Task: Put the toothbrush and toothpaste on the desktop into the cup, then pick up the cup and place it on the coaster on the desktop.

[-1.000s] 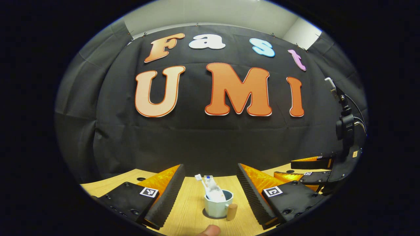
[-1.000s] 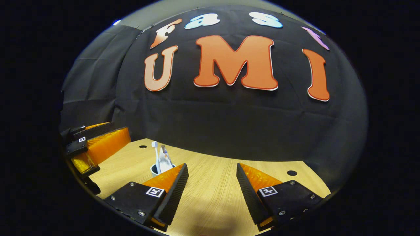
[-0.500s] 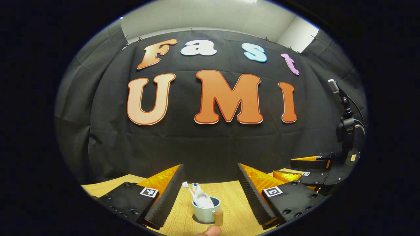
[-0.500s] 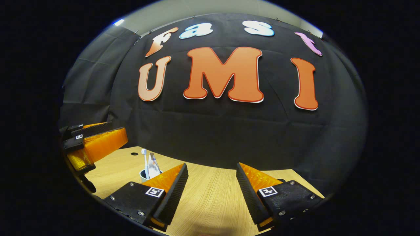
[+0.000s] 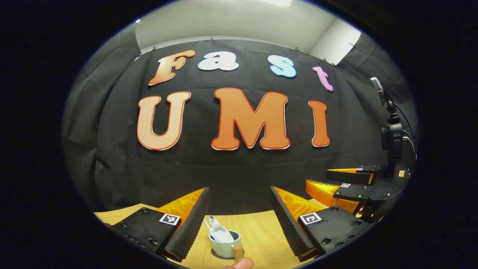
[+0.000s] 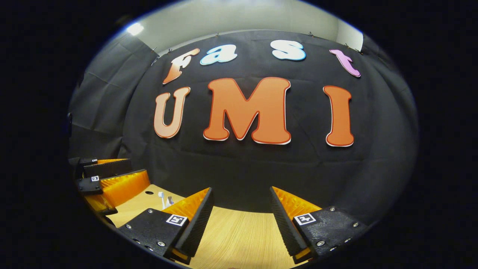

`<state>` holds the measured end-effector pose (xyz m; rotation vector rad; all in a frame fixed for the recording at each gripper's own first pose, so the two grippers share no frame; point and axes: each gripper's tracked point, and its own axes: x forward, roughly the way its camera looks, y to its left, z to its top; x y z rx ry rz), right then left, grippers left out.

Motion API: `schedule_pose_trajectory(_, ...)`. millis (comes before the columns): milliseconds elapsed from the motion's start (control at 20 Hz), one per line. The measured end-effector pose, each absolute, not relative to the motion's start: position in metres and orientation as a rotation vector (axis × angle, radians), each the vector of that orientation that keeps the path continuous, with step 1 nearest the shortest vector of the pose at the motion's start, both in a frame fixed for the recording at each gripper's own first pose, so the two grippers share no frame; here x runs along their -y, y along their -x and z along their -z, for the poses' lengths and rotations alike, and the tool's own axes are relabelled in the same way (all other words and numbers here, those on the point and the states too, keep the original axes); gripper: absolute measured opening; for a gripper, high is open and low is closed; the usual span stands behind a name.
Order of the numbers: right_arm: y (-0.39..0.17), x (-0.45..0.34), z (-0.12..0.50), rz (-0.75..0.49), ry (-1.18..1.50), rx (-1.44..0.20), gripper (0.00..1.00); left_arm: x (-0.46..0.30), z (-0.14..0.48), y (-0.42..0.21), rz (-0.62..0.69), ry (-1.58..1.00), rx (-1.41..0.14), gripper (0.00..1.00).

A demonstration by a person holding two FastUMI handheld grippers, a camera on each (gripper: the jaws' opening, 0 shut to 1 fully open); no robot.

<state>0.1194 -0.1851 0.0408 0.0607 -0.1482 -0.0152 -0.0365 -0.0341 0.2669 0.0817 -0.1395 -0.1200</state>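
Observation:
A pale cup point(image 5: 223, 246) with a wooden handle point(image 5: 238, 252) stands on the wooden desktop point(image 5: 261, 231). A toothbrush point(image 5: 207, 225) and a toothpaste tube point(image 5: 218, 231) lean in it. My left gripper point(image 5: 239, 192) is open and the cup sits low between its fingers, apart from both. My right gripper point(image 6: 241, 190) is open over bare wood, holding nothing. In the right gripper view the toothbrush head point(image 6: 161, 195) and the tube top point(image 6: 170, 200) peek out behind its left finger, which hides the cup.
The right gripper point(image 5: 345, 185) hangs at the right of the left gripper view, with a black mast point(image 5: 390, 127) rising from it. The left gripper point(image 6: 112, 179) is at the far left of the right gripper view. A fingertip point(image 5: 239, 263) shows below the cup. A hole point(image 6: 149, 192) marks the desktop.
Both views have tipped upward and drawn back. The cup has slid lower and to the left in each view. Both grippers stay open.

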Motion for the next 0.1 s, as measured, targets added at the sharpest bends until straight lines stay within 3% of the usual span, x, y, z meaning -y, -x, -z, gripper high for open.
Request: schedule_pose_trajectory(100, -0.1146, 0.1861, -0.0436, 0.017, -0.076, 0.16, 0.89, 0.042, -0.2801, 0.0358, 0.133, -0.098, 0.172, 0.99)
